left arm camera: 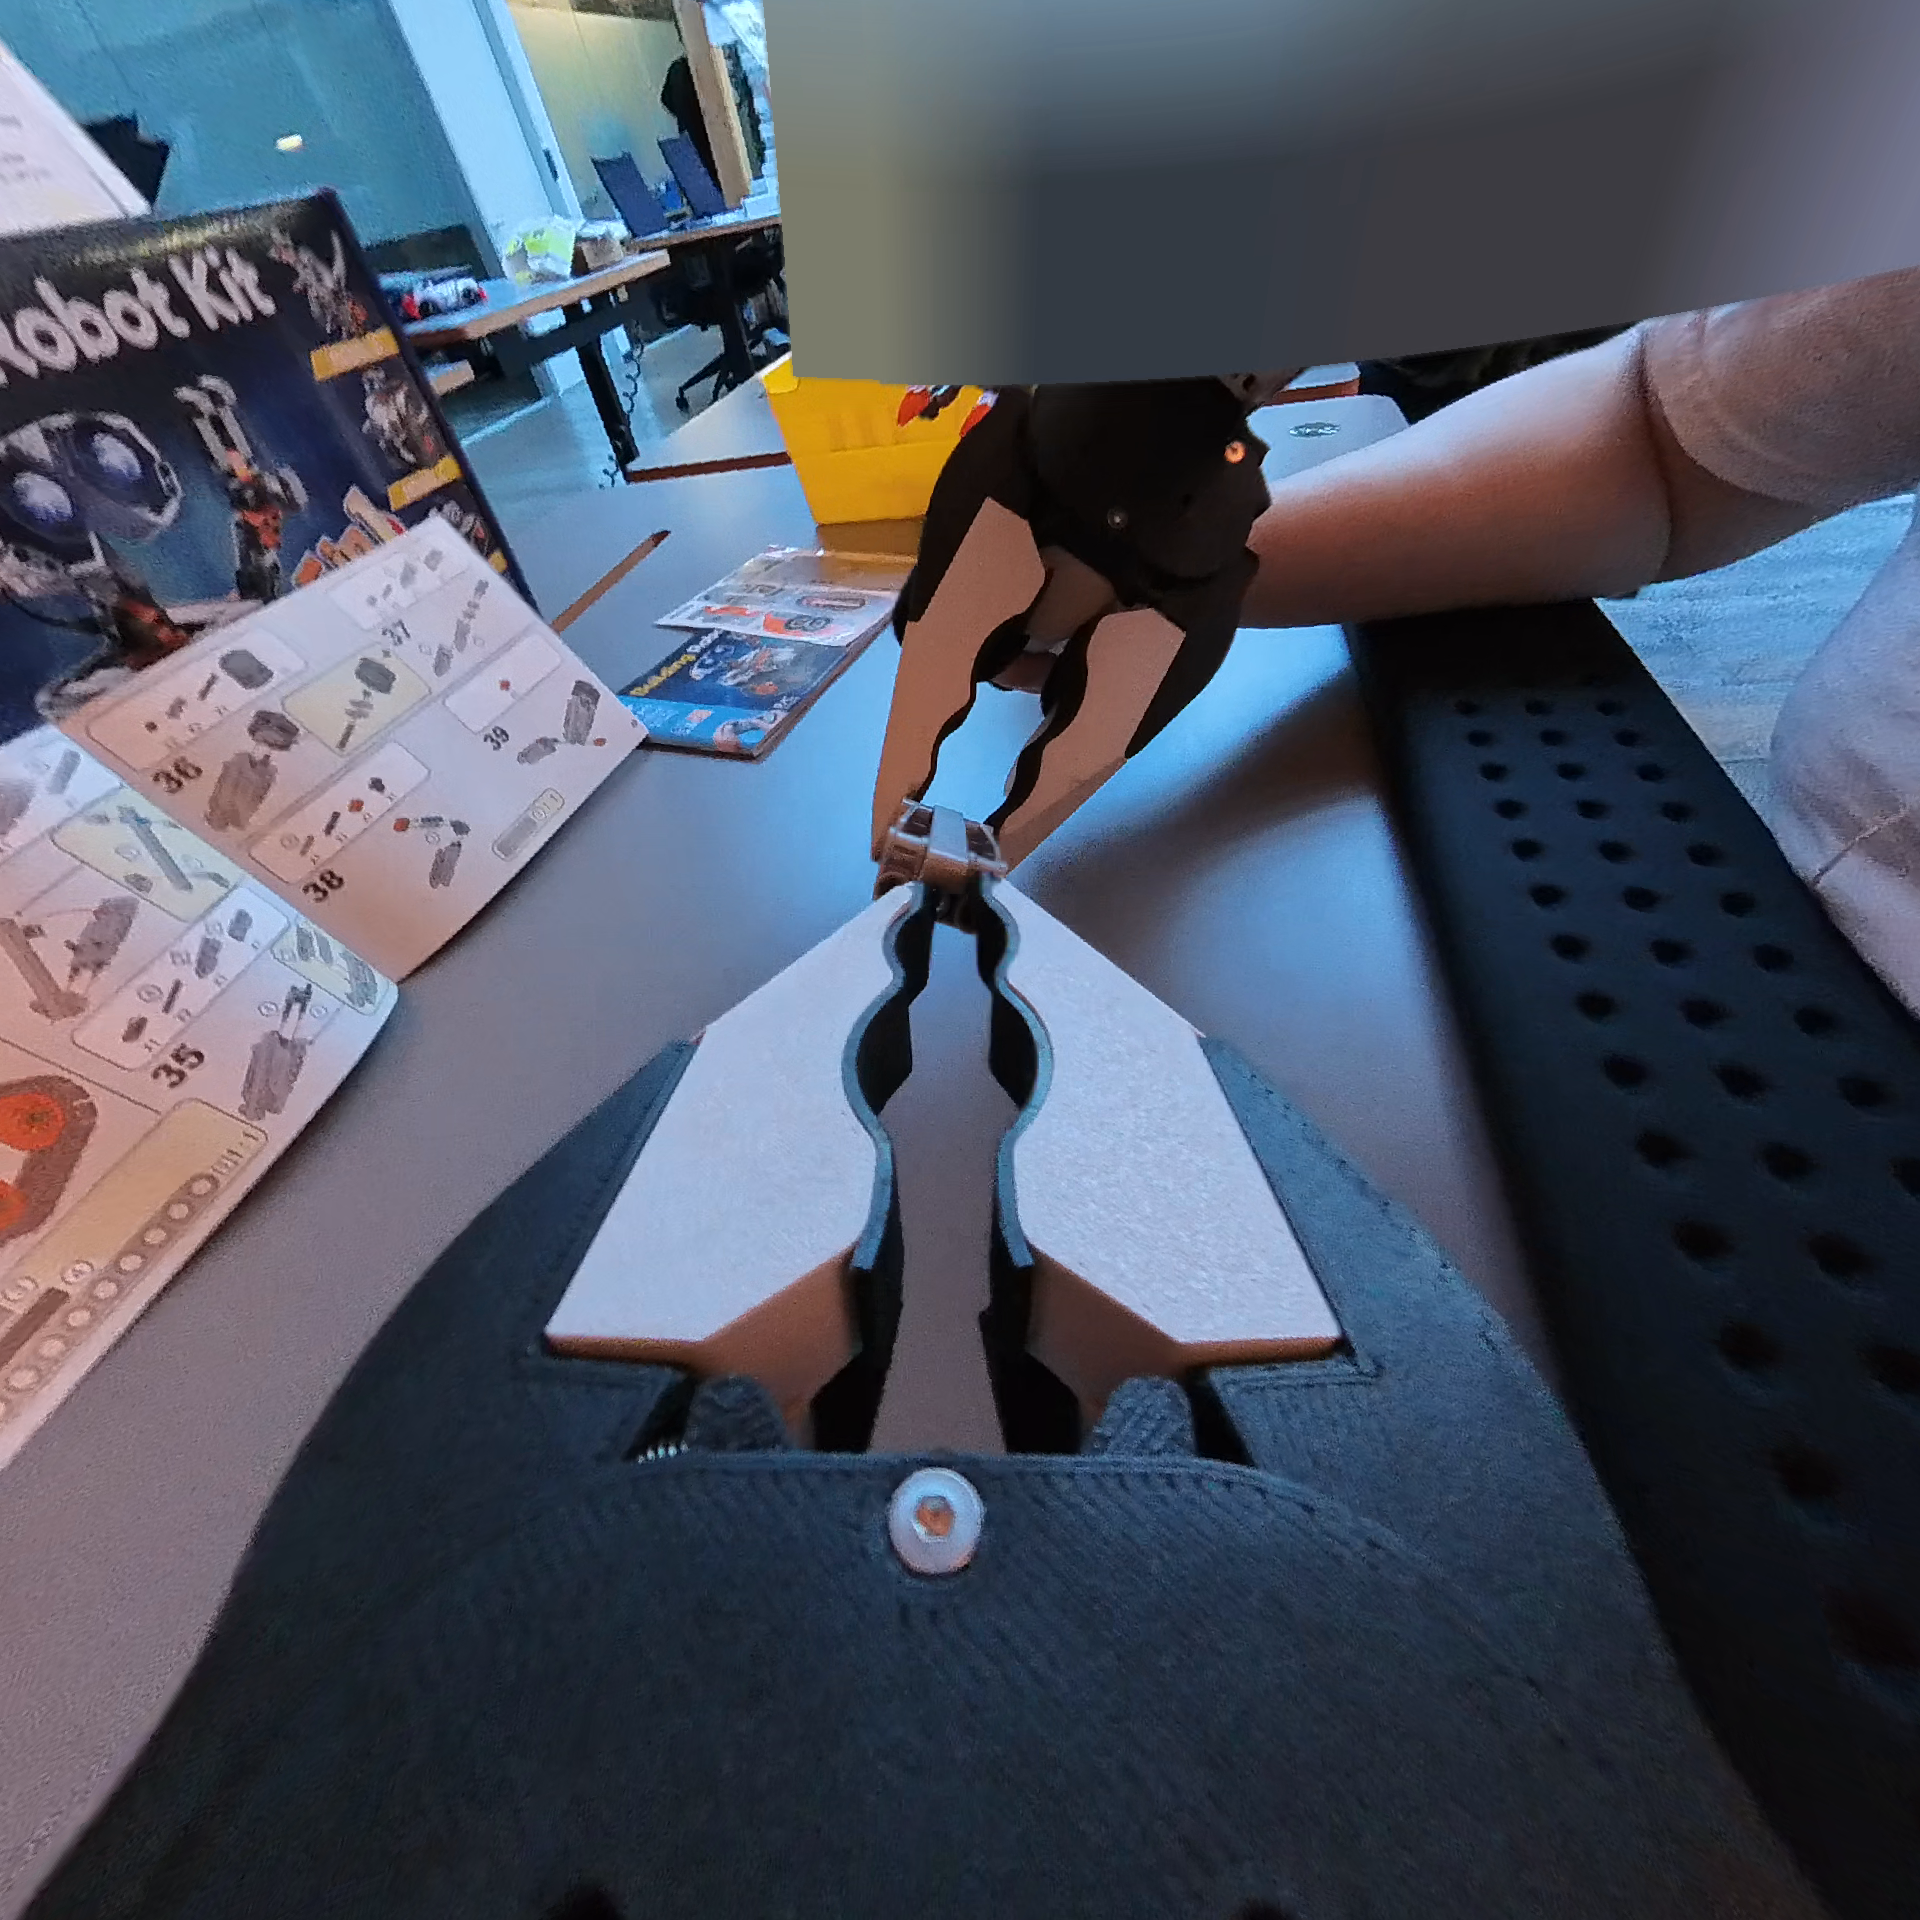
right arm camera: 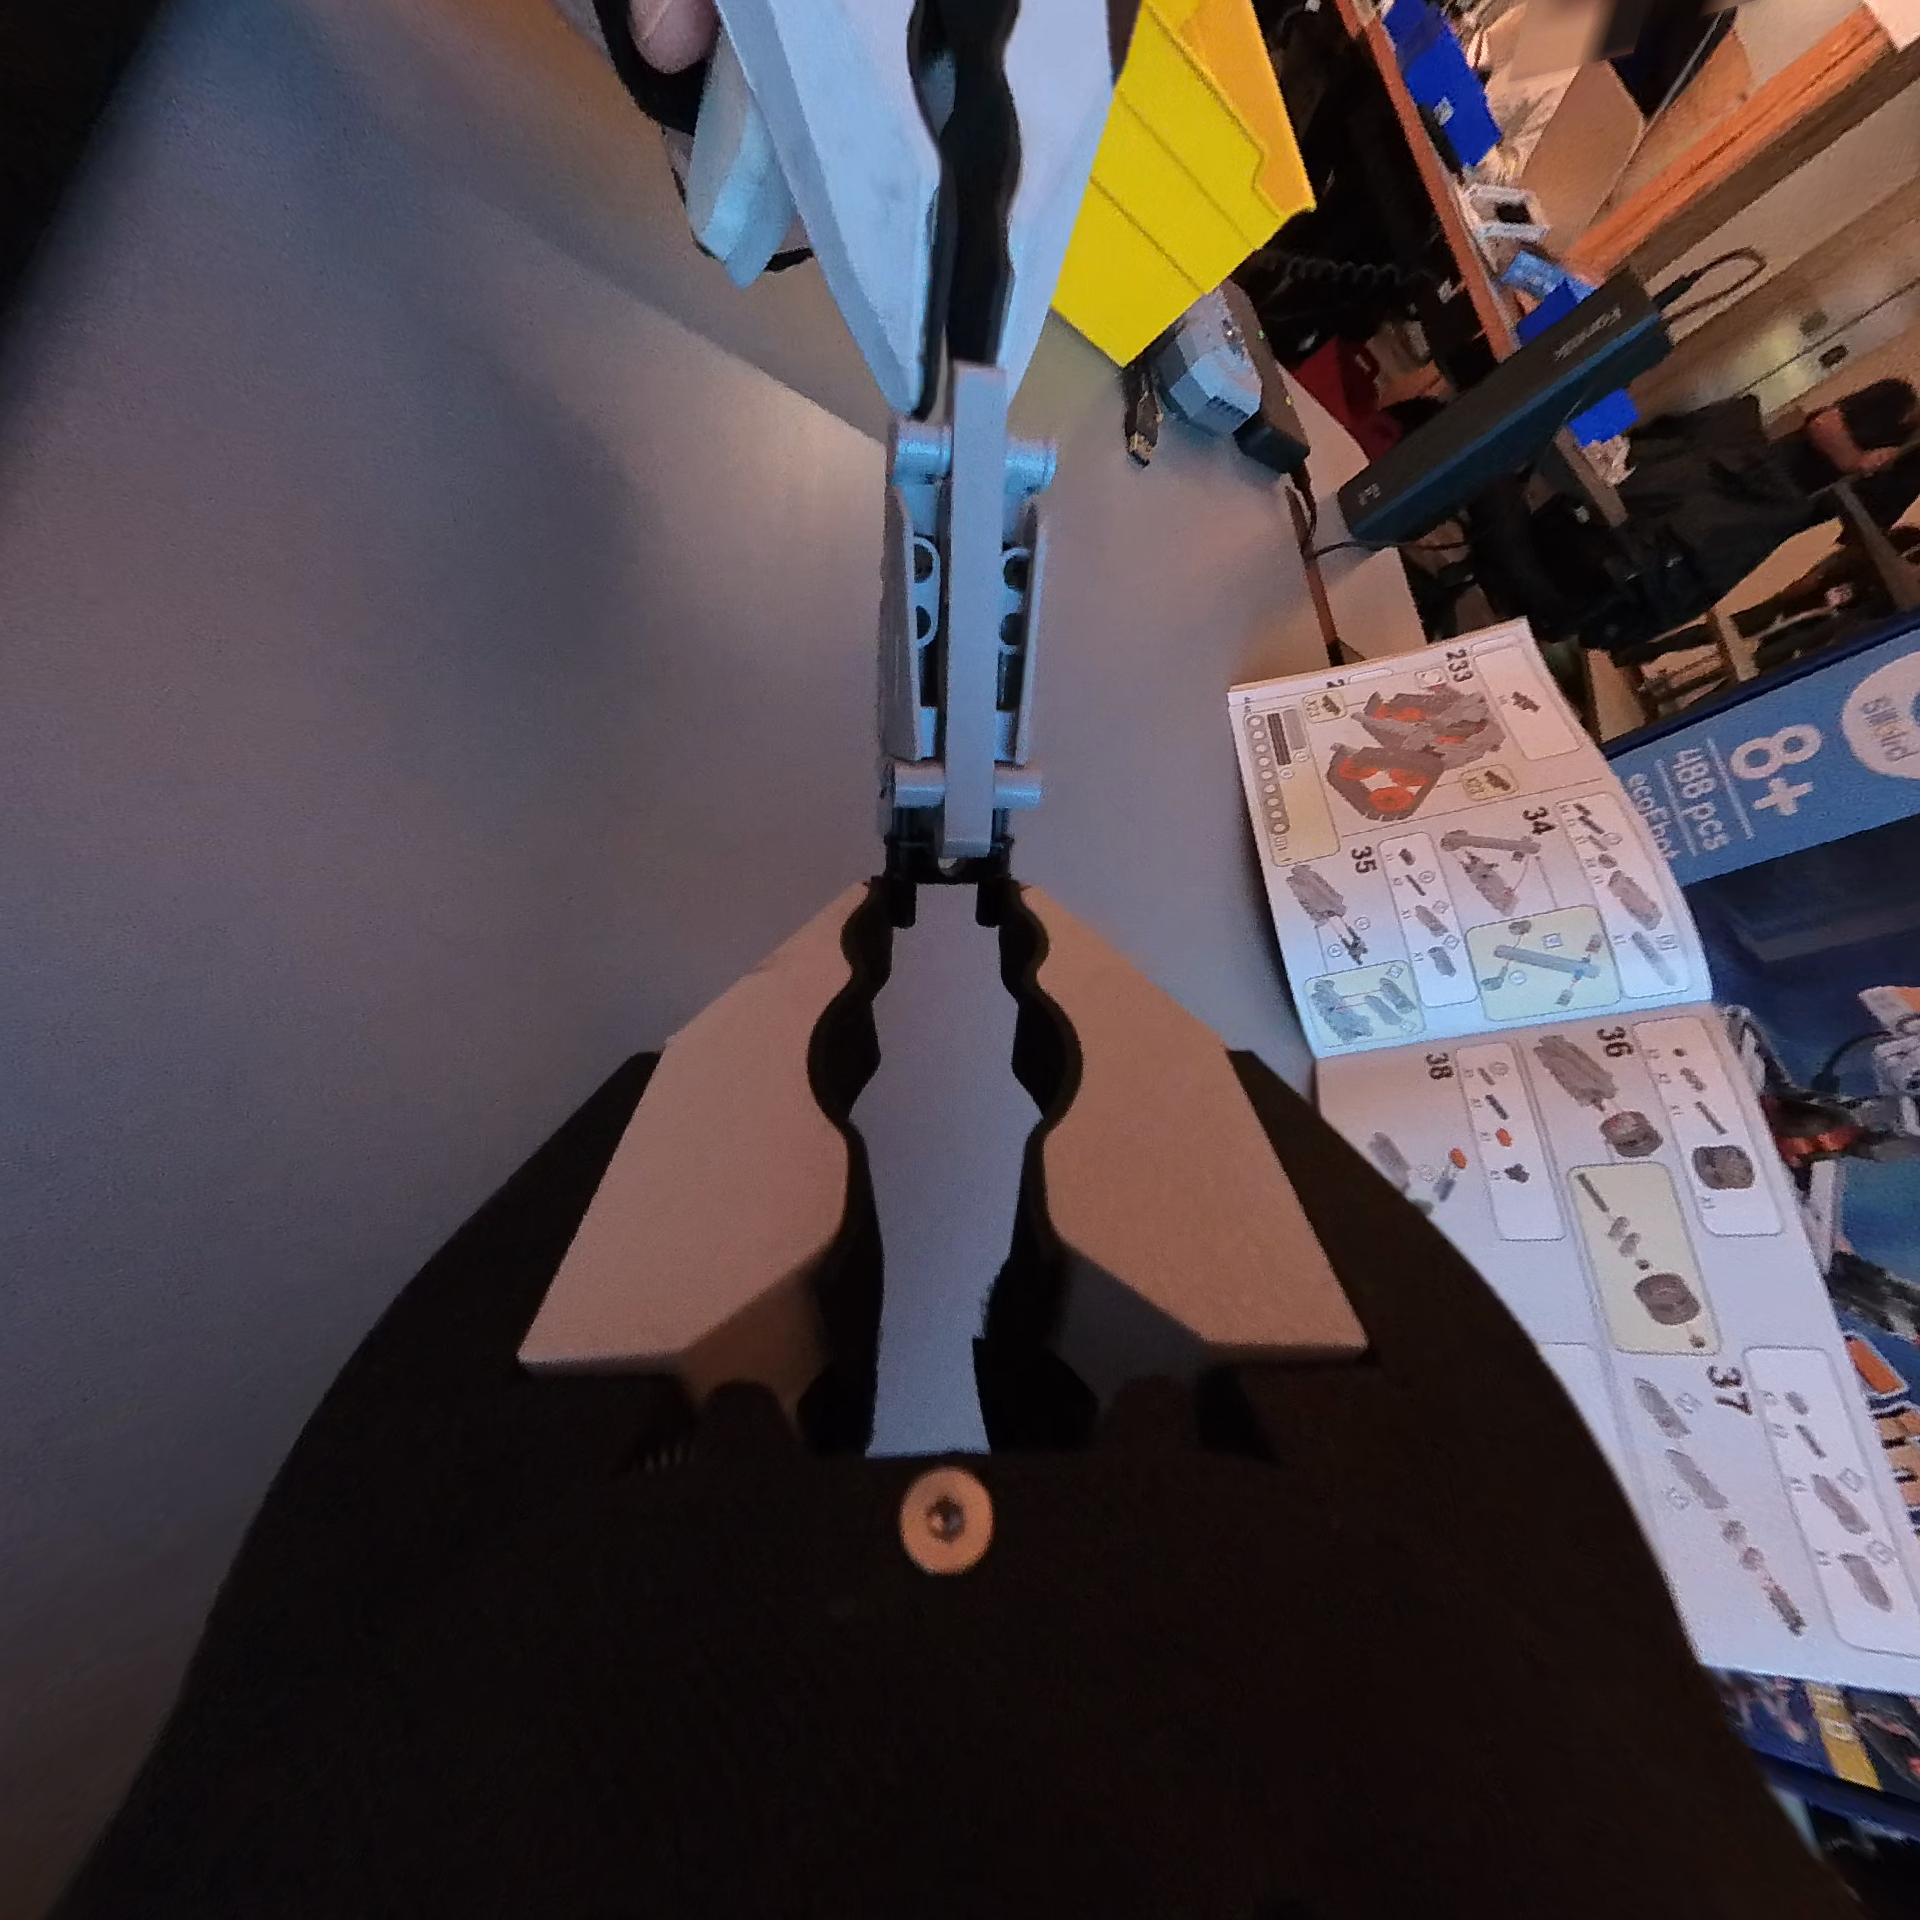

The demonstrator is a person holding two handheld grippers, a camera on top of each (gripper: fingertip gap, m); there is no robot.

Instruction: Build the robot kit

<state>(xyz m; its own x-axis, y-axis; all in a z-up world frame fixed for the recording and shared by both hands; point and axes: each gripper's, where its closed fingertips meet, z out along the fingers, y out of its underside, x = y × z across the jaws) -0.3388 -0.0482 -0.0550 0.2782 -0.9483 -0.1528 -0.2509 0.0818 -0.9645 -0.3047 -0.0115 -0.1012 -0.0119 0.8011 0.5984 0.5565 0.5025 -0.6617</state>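
Note:
A small grey building-brick assembly [left arm camera: 940,844] with dark pins at one end hangs between my two grippers above the grey table [left arm camera: 675,935]. In the left wrist view my left gripper [left arm camera: 948,902] is shut on its near dark end. My right gripper [left arm camera: 943,831] comes down from above, held by a person's hand, and grips the far end. In the right wrist view the assembly [right arm camera: 961,644] shows as long grey beams. My right gripper [right arm camera: 940,896] is shut on its black pins and my left gripper [right arm camera: 961,379] clamps the far grey beam.
An open instruction booklet [left arm camera: 260,831] [right arm camera: 1507,1039] leans on a blue kit box [left arm camera: 187,416] [right arm camera: 1818,831]. A yellow bin [left arm camera: 862,447] [right arm camera: 1174,187] and flat leaflets [left arm camera: 769,655] lie farther back. A black perforated panel [left arm camera: 1662,987] and a person's forearm [left arm camera: 1455,499] are at the right. The grippers' ends are close to 7 cm from one another. The black perforated panel [left arm camera: 1662,987] is about 20 cm from both grippers' fingertips.

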